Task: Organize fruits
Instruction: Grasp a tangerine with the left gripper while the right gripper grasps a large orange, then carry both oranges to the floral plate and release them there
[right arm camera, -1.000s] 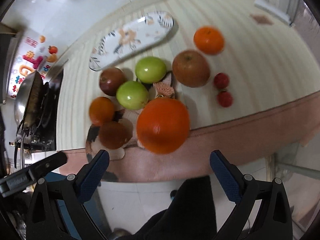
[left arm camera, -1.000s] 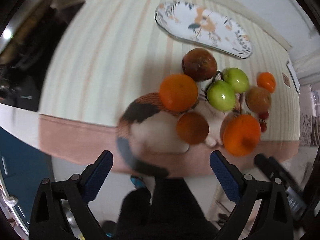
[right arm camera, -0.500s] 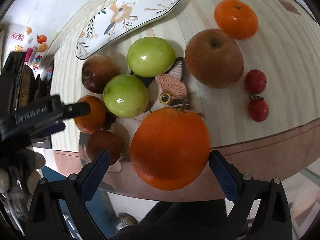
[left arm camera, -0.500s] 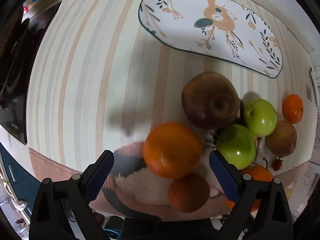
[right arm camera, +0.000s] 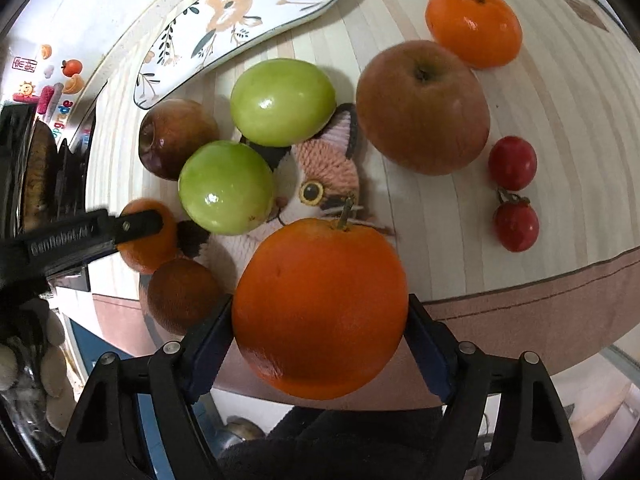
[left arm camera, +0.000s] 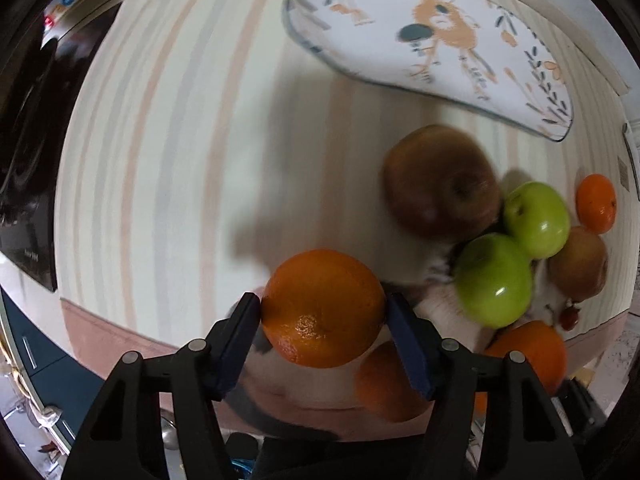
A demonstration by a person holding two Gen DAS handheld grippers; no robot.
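Two claws, and we pinch one fruit in each: our left gripper [left arm camera: 323, 312] clamps a small orange [left arm camera: 324, 307], our right gripper [right arm camera: 320, 320] clamps the big orange [right arm camera: 320, 308]. Ahead of the right claw lie two green apples [right arm camera: 226, 187] on a cat mat [right arm camera: 320, 184].

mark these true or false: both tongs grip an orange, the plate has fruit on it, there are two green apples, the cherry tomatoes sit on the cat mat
1. Both tongs grip an orange. True: the left tongs clamp a smaller orange, the right tongs a large orange.
2. The plate holds fruit. False: no fruit lies on it.
3. Two green apples are present. True: one beside another.
4. The cherry tomatoes sit on the cat mat. False: they lie on the striped cloth, apart from the mat.
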